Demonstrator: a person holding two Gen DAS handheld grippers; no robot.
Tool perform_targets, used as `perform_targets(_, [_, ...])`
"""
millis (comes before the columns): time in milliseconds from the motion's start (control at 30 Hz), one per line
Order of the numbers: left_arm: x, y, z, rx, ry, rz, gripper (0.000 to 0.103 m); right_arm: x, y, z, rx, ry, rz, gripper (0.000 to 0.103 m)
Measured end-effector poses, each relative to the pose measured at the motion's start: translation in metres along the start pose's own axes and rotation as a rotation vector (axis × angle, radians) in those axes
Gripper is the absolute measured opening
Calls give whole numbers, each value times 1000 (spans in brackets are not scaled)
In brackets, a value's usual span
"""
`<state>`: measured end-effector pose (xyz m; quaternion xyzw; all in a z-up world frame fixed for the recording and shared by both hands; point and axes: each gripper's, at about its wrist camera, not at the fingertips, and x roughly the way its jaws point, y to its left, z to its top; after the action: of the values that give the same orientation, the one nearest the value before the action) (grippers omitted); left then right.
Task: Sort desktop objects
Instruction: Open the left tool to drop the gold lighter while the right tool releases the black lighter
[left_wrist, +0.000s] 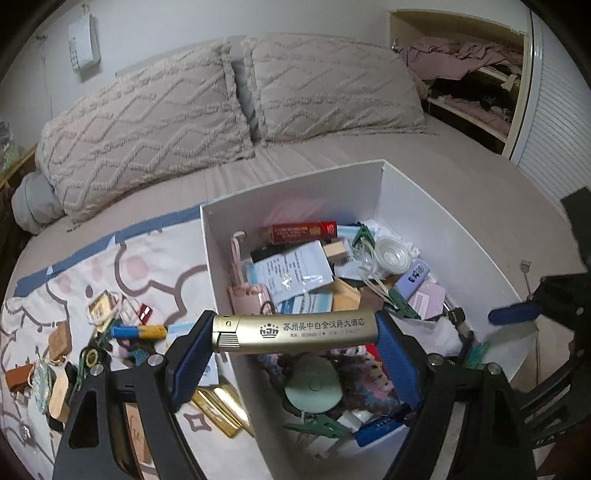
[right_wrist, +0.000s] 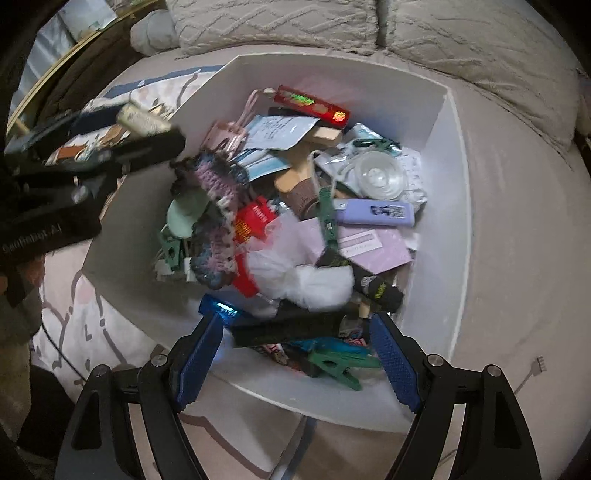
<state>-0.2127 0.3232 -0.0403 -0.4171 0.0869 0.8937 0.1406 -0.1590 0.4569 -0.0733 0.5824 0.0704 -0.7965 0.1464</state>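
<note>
The stiff, light, slippery gold lighter was held endwise by the left tongs; the right tongs stood wide, empty.

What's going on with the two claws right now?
Left gripper clamped on gold lighter, held lengthwise above white box. Right gripper open, empty, over the box's near end. Box crowded with odds and ends; nothing blocking the drop.

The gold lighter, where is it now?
In the left wrist view, the gold lighter is held crosswise by the left gripper, above the white box's near left edge.
</note>
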Motion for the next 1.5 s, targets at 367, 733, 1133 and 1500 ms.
perform_targets(367, [18,-5,-11,-89,141,-78,84,-16,-14,5,70,-98,2,82])
perform_targets(733, [16,-19,-33,-109,234,-106,84,-36,-33,12,175,-218,10,82])
perform_targets(1133, [16,-33,-46,-89,288,-74,84,-38,-21,16,131,-236,-14,82])
perform_targets(1500, [15,-35,-48,-122,322,-70,84,-34,-16,16,115,-225,-15,82])
